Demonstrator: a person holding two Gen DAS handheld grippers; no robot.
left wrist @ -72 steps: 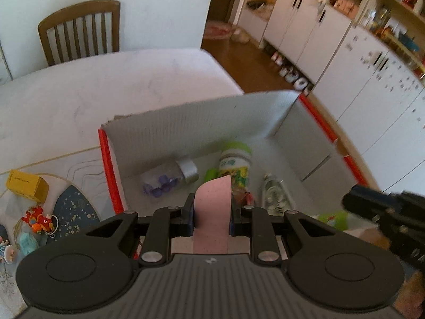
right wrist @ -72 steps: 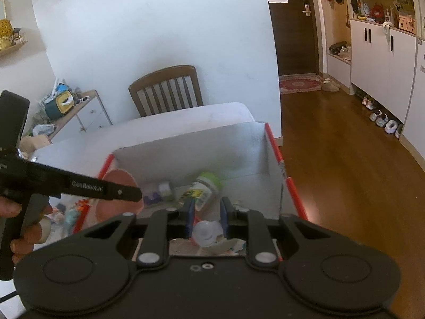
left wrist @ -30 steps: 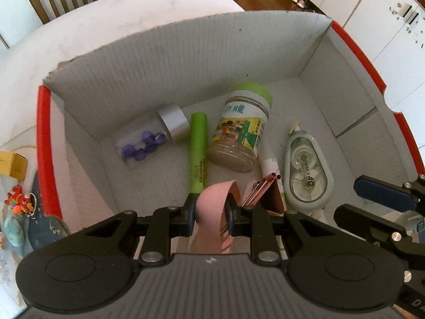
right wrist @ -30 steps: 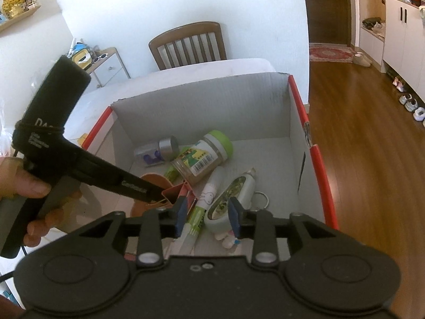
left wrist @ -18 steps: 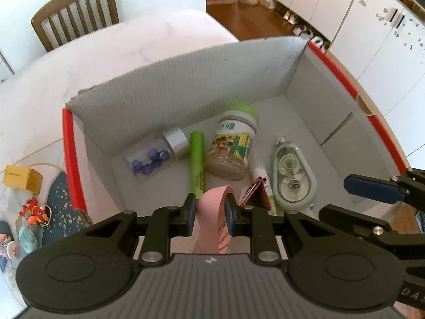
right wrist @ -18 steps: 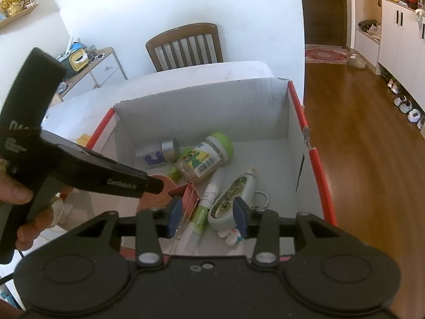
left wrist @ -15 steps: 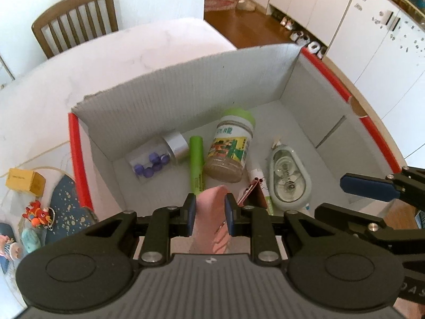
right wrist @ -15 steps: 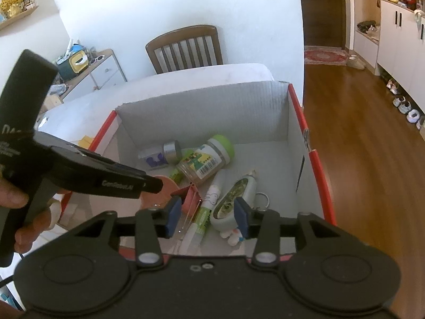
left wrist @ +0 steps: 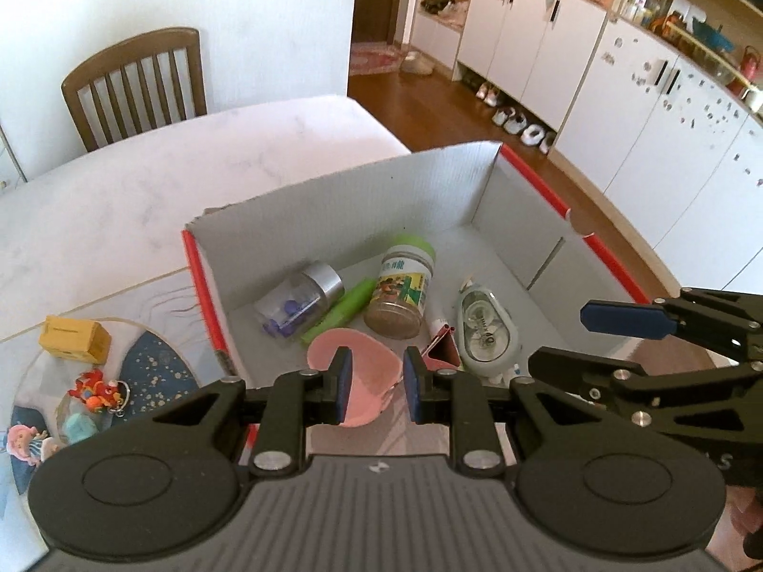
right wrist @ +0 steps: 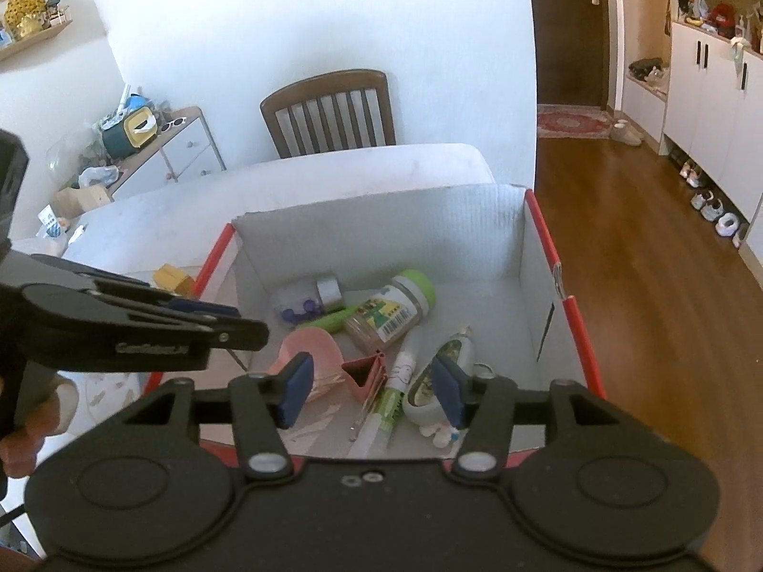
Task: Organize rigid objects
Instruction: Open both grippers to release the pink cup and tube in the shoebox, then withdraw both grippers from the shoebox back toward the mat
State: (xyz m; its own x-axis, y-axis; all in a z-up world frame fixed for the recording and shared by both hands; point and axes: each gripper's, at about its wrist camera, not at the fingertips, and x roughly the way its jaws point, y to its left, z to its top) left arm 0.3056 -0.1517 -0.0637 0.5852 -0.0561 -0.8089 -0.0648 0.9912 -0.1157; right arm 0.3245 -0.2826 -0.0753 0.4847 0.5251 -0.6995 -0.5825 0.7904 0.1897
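Left gripper (left wrist: 374,381) narrow, nearly closed; pink dish (left wrist: 367,357) seen behind the pads, grip unclear. Right gripper (right wrist: 372,388) just been opening, about half wide, nothing between pads. Pink dish low in cardboard box (left wrist: 343,209), beside red clip (left wrist: 443,348), near jar (left wrist: 400,295).

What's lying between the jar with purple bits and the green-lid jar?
A green marker lies between the clear jar and the green-lidded jar; the left wrist view shows it.

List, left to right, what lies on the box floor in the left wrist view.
Clear jar with silver lid → green marker → green-lidded jar → red binder clip → correction tape. The pink dish is left out: it overlaps several.
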